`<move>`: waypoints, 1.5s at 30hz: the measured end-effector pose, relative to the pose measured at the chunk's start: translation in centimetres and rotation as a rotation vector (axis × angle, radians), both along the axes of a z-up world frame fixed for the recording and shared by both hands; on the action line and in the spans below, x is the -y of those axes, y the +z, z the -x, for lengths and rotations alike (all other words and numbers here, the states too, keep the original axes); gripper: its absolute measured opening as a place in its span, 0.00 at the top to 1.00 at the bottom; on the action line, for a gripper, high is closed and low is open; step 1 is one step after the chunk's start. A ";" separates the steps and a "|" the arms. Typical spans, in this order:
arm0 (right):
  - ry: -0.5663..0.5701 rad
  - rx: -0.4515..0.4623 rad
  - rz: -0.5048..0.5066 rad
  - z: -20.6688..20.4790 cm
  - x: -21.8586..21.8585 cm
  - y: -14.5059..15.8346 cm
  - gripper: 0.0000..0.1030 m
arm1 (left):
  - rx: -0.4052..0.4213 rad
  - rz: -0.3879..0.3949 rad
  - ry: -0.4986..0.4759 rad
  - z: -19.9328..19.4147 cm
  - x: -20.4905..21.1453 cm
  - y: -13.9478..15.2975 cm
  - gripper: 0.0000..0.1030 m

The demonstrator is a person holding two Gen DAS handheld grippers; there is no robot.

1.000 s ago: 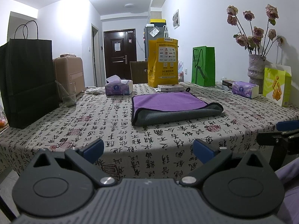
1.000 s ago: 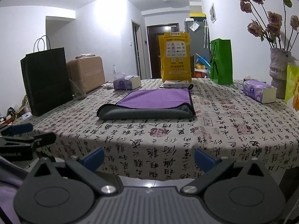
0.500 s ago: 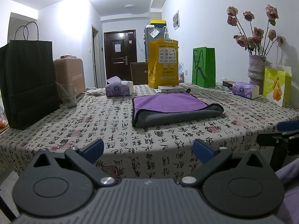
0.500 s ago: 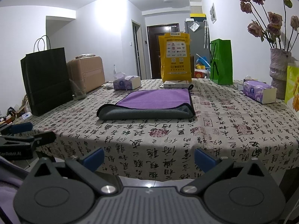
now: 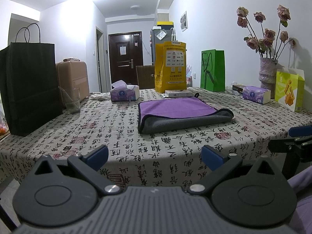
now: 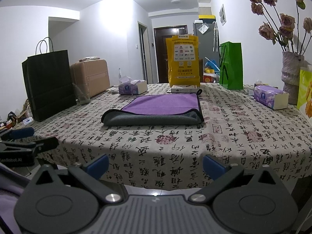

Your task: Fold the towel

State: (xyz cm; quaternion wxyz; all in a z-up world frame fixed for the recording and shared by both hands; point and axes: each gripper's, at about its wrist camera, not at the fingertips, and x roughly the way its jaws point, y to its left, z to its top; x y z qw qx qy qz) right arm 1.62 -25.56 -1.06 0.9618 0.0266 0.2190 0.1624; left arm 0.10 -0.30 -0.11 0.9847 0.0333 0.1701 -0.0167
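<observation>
A purple towel with a grey underside (image 5: pixel 181 113) lies folded on the patterned tablecloth (image 5: pixel 117 132), its rounded fold edge facing me; it also shows in the right wrist view (image 6: pixel 156 109). My left gripper (image 5: pixel 155 156) is open and empty, held off the table's front edge, well short of the towel. My right gripper (image 6: pixel 155 162) is open and empty, also in front of the table edge. Each gripper shows at the side of the other's view: the right one (image 5: pixel 292 142) and the left one (image 6: pixel 25 142).
On the table stand a black paper bag (image 5: pixel 29 89), a glass (image 5: pixel 73 101), a tissue box (image 5: pixel 124 93), a yellow bag (image 5: pixel 171 68), a green bag (image 5: pixel 213 71), a second tissue pack (image 5: pixel 256 94), a vase of flowers (image 5: pixel 269 72) and a lime bag (image 5: pixel 289 89).
</observation>
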 end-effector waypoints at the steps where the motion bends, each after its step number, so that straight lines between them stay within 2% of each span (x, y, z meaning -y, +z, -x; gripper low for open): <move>1: 0.000 -0.001 0.000 0.0 0.0 0.0 0.00 | 0.000 0.000 0.000 0.0 0.0 0.0 0.00; 31: -0.002 -0.002 0.002 -0.1 0.0 -0.1 0.00 | -0.001 -0.001 0.000 0.1 0.1 -0.1 0.00; 45: -0.023 0.037 0.014 -2.5 -0.1 0.5 0.00 | -0.039 -0.017 0.006 -2.3 0.3 -0.8 0.00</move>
